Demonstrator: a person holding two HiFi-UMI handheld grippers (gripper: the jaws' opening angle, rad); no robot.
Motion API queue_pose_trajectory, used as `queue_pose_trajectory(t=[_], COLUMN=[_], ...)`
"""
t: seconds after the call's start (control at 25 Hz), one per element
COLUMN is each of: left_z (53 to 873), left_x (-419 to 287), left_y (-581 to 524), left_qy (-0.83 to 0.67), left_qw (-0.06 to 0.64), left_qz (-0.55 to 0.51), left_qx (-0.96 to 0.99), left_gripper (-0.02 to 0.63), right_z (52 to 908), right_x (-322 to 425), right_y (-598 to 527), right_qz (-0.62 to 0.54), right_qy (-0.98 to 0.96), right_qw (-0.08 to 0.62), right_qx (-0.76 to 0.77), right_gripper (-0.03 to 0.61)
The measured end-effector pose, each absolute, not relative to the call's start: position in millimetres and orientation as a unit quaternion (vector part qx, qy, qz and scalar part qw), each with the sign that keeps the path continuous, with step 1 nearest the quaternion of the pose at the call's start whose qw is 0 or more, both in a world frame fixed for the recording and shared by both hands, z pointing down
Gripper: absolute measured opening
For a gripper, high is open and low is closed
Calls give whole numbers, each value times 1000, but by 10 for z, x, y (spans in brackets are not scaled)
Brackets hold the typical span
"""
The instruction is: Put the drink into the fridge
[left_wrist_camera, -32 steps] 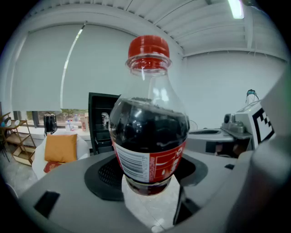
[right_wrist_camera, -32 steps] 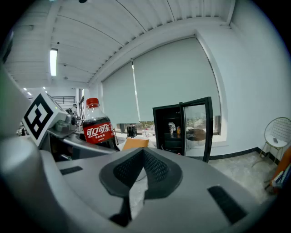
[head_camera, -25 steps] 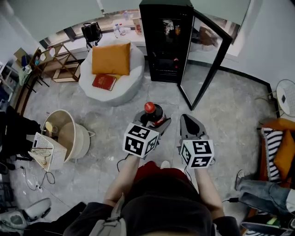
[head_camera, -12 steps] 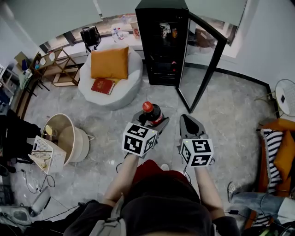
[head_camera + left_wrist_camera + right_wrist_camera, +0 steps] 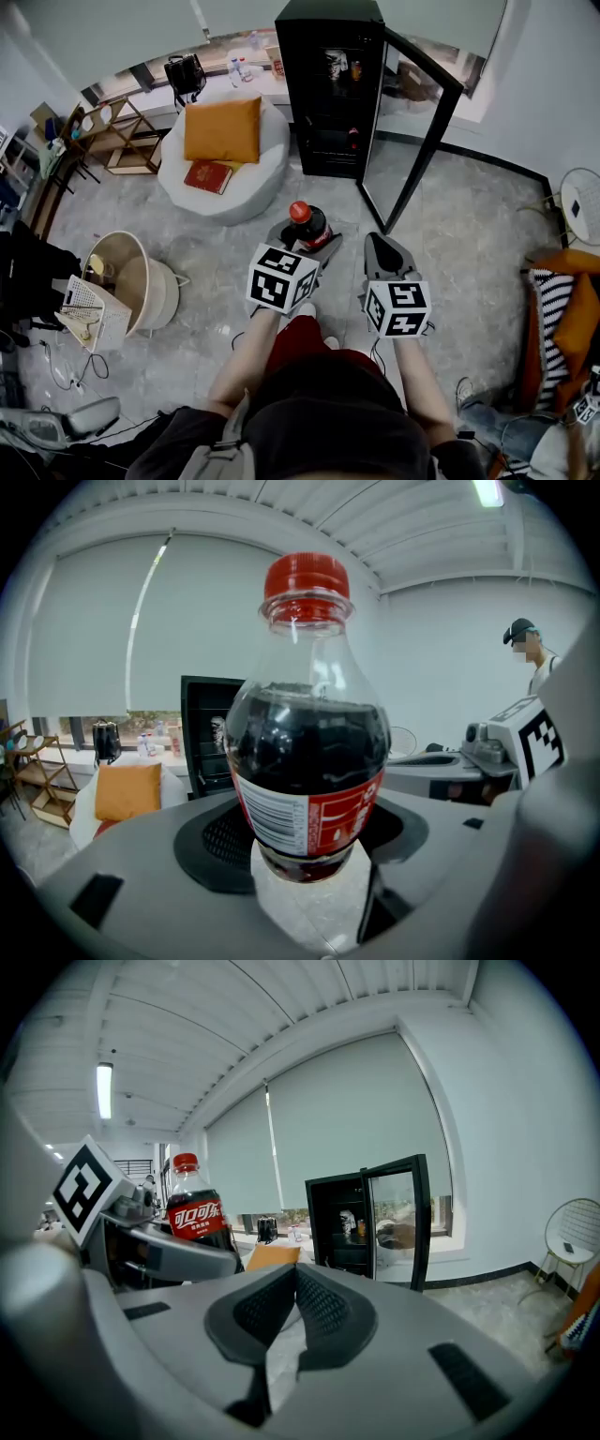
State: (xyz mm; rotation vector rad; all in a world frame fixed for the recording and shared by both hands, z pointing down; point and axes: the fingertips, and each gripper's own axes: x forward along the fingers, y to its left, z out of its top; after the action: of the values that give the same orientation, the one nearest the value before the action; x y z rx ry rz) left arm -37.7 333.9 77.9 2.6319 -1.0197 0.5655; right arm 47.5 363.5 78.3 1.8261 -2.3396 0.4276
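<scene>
The left gripper (image 5: 303, 247) clamped the upright, red-capped clear plastic bottle of dark cola (image 5: 307, 761), well short of the black glass-door fridge (image 5: 326, 89) standing open, while the right gripper (image 5: 294, 1283) had its jaws pressed together, empty.

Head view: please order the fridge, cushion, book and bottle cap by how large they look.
1. fridge
2. cushion
3. book
4. cap, smallest although it is nearest the camera

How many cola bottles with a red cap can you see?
1. The cola bottle is gripped upright in the left gripper. More could be hidden inside the dark open fridge.
</scene>
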Motion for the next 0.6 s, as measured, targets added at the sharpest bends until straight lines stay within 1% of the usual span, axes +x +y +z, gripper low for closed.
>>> queue_pose_trajectory(t=[0.6], left_z=[805], left_x=[-301], left_y=[2683], left_qy=[-349], left_qw=[133], left_qz=[190], left_qx=[908], left_gripper=[314], right_z=[776], right_x=[589], right_y=[2992], right_qz=[144], right_qy=[-772], right_qw=[68], right_qx=[616], right_gripper=[17])
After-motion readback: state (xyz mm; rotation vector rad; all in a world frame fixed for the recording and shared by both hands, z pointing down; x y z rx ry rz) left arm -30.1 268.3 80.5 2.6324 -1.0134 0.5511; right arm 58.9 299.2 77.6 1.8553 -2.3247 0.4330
